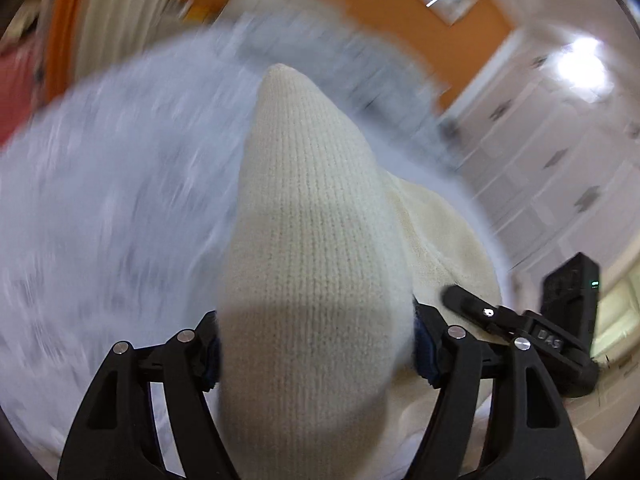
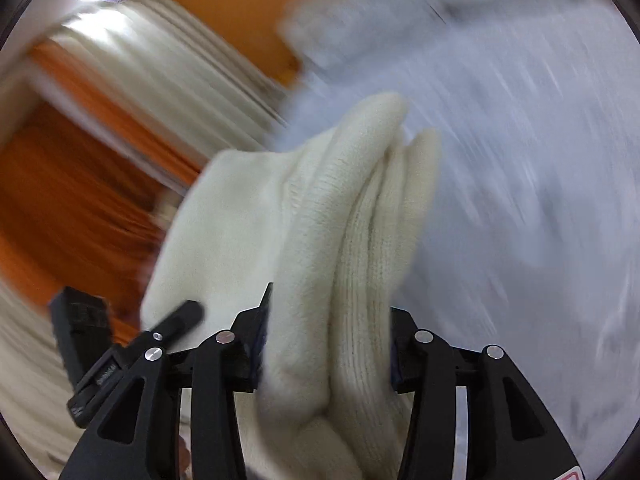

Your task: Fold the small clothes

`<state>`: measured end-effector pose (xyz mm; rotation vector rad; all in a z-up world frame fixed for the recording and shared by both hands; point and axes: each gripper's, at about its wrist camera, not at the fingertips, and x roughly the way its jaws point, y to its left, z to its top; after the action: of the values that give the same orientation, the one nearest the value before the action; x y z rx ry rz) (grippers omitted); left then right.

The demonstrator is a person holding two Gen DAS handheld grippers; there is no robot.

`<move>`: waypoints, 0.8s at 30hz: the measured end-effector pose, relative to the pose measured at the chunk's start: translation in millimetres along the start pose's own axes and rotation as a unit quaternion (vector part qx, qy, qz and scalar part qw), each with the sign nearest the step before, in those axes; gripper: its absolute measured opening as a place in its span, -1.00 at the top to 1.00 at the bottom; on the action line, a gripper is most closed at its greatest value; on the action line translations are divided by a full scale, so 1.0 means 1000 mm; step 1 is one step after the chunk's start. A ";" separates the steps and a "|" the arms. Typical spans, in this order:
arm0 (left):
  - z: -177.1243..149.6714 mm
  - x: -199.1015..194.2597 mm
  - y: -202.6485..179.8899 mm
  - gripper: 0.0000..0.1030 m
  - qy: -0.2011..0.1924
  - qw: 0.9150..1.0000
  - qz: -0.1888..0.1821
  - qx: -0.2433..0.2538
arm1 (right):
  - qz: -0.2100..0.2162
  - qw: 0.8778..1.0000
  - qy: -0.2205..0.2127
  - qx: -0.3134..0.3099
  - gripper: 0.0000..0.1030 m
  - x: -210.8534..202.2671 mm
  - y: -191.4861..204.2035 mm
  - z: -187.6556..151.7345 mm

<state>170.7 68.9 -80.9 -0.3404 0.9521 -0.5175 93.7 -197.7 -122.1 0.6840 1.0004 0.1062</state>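
Room: orange walls (image 1: 440,40) and pale pleated curtains (image 2: 168,80) behind a blurred white bed sheet (image 1: 100,200).
Left claw: left gripper (image 1: 316,344) pinches a cream ribbed knit garment (image 1: 312,220) between its blue pads; the fabric fills the gap.
Right claw: right gripper (image 2: 324,352) clamps bunched folds of the same cream knit (image 2: 360,260).
Garment: held up over the sheet, spanning both claws.
Edges: sheet spreads wide beyond the garment.
Nearby: each claw shows beside the garment in the other's view.

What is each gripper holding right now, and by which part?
Both grip the cream knit garment: left gripper on one bunched end, right gripper on gathered folds. Which part cannot be told.
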 end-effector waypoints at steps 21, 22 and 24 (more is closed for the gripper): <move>0.017 0.016 0.021 -0.07 0.006 0.997 -0.031 -0.069 | 0.010 0.994 -0.060 -0.087 0.41 -0.012 0.056 0.036; 0.022 0.011 0.014 -0.08 -0.006 0.997 -0.039 -0.061 | 0.010 0.993 -0.069 -0.091 0.40 -0.017 0.056 0.040; 0.031 0.011 0.001 -0.12 -0.020 0.998 -0.042 -0.033 | -0.003 0.994 -0.074 -0.076 0.35 -0.010 0.038 0.050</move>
<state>201.9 64.9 -72.0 -0.4507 0.9205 -0.5537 136.4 -195.8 -75.2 0.5416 0.8418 0.1237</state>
